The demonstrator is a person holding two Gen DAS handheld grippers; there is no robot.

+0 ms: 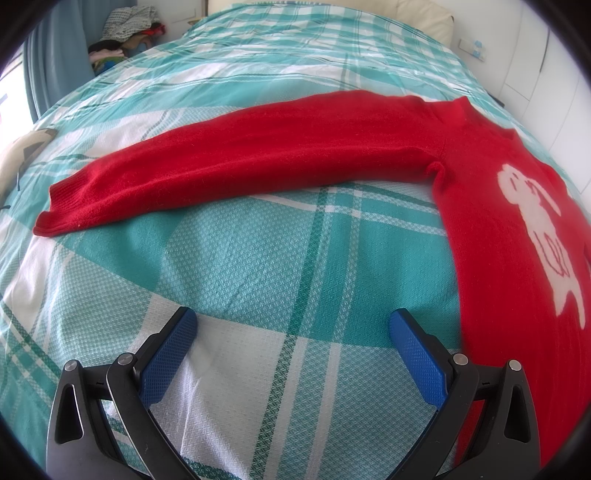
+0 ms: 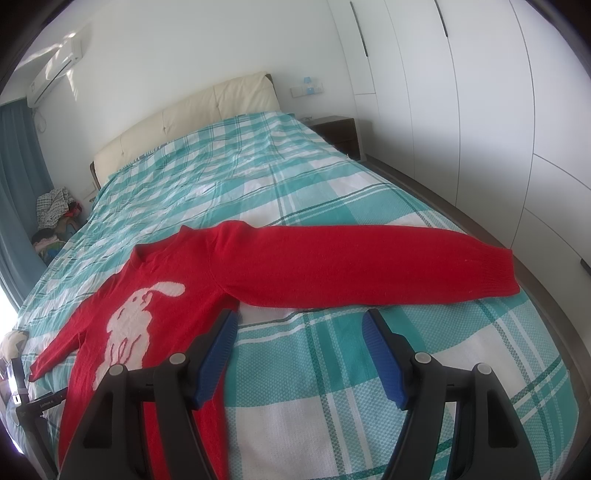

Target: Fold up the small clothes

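Red rabbit sweater (image 2: 177, 295), soft and limp, is being left ungrasped beyond released fingers (image 1: 417, 350); sleeve cuff (image 2: 495, 273) is being judged best gripped.

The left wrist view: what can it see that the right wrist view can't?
Only the left wrist view shows the left tool, open over bare bedspread. Only the right wrist view shows the wardrobe, air conditioner, nightstand and right tool, open. Both show the red sweater lying flat with its white rabbit, the clothes pile and the headboard.
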